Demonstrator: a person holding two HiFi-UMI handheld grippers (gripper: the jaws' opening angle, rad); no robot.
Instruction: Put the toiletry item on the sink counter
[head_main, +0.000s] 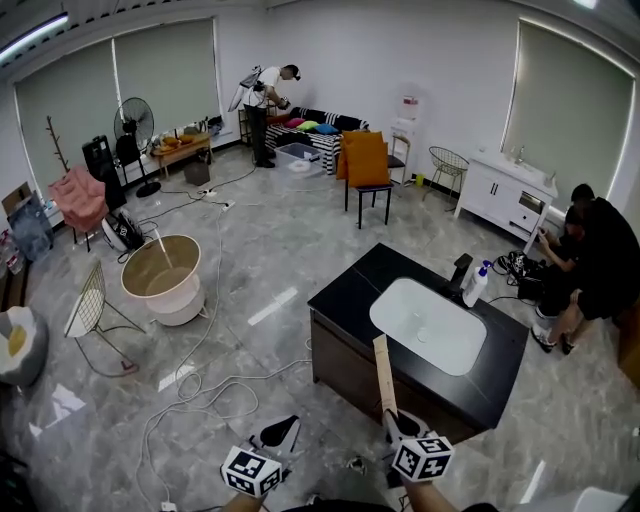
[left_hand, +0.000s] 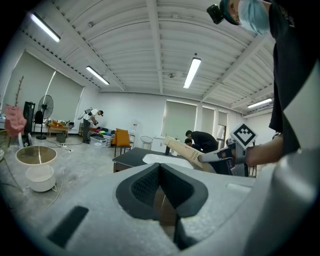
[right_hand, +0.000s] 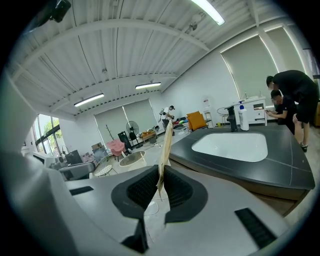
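A long, flat tan box (head_main: 384, 372), the toiletry item, stands almost upright in my right gripper (head_main: 392, 415), which is shut on its lower end. In the right gripper view the box (right_hand: 164, 150) shows edge-on, pinched between the black pads. It hangs over the near left edge of the black sink counter (head_main: 350, 290) with its white basin (head_main: 428, 325). My left gripper (head_main: 280, 432) is low and left of the counter; its pads (left_hand: 150, 182) meet with nothing between them. The left gripper view catches the box (left_hand: 186, 152) and the right gripper (left_hand: 227, 157) beside the counter (left_hand: 131, 157).
A black faucet (head_main: 460, 272) and a white pump bottle (head_main: 476, 285) stand at the counter's far side. Two people (head_main: 590, 260) crouch to its right. A beige tub (head_main: 163, 278), a wire chair (head_main: 92, 305) and cables (head_main: 200, 385) lie on the floor to the left.
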